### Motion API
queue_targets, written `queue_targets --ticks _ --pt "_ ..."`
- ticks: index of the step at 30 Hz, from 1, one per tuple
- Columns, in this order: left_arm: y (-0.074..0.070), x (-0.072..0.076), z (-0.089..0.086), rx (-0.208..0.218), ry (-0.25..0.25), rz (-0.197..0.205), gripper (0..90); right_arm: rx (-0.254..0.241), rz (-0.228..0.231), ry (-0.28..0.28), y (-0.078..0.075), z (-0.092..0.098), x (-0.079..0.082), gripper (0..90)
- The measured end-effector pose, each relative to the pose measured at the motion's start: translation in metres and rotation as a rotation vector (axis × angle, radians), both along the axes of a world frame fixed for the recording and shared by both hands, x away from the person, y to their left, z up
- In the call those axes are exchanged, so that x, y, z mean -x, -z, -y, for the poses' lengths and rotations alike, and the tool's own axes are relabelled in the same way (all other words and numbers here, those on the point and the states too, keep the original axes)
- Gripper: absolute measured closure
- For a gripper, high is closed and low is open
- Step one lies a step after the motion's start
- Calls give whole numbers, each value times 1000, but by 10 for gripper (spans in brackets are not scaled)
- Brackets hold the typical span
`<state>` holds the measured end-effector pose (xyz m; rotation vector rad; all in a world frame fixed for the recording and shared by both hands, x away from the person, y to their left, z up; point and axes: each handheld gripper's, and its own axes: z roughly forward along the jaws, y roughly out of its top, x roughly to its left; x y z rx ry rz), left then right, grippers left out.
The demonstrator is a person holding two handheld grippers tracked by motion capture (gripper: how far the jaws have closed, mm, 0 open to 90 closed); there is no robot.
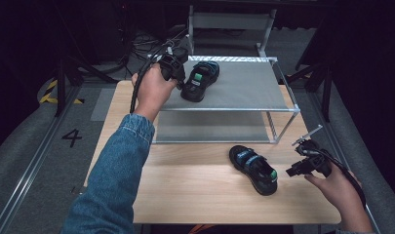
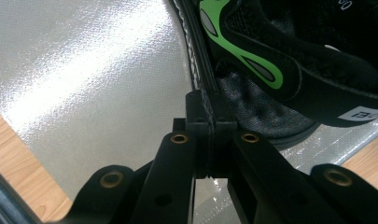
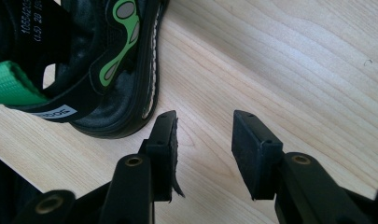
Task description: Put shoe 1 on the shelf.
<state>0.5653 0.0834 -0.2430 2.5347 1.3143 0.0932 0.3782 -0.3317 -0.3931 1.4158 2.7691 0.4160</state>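
Note:
A black sandal with green trim (image 1: 201,80) rests on the top grey shelf (image 1: 244,87) of a metal shoe rack. My left gripper (image 1: 185,85) is at its near-left side. In the left gripper view the jaws (image 2: 210,114) are shut on the stitched sole edge of that sandal (image 2: 270,60), above the shelf fabric (image 2: 107,84). A matching second sandal (image 1: 253,168) lies on the wooden table (image 1: 195,190) in front of the rack. My right gripper (image 1: 290,171) stands open just right of it. In the right gripper view the gripper (image 3: 203,135) has bare wood between its fingers, the sandal (image 3: 98,70) just outside the left one.
The rack has a lower grey shelf (image 1: 209,127) and a metal frame post (image 1: 283,131) near the right gripper. The table's right edge is close to the right hand. Cables and stands (image 1: 136,44) lie on the dark floor behind.

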Motion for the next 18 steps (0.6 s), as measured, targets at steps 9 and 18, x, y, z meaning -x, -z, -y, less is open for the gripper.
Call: queue_targets --ticks 9,18 --pt "4 5 10 142 92 -59 897 5 3 -4 0 -2 0 608" --pt "1 14 33 43 90 -18 864 5 5 -5 -1 -1 0 609"
